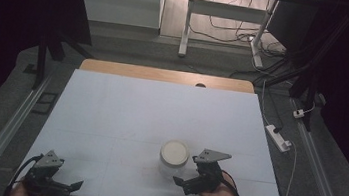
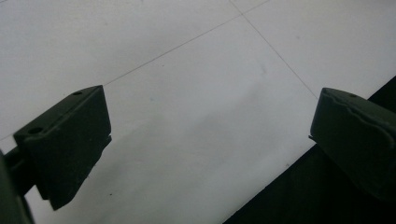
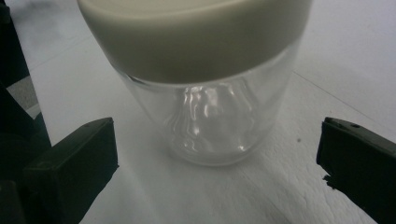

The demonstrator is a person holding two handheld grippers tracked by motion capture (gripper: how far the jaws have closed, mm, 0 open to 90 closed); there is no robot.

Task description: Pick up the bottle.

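The clear glass jar [image 3: 210, 116] with its cream lid [image 1: 174, 151] stands upright near the counter's [image 1: 126, 107] front edge, just ahead of the right gripper [image 1: 186, 186], whose spread jaws could tip it if one strikes first, while the left gripper [image 1: 68, 188] idles with jaws spread.

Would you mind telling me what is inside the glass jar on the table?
The jar looks empty through its clear wall in the right gripper view. The cream lid covers the top, hiding whatever lies directly beneath it.
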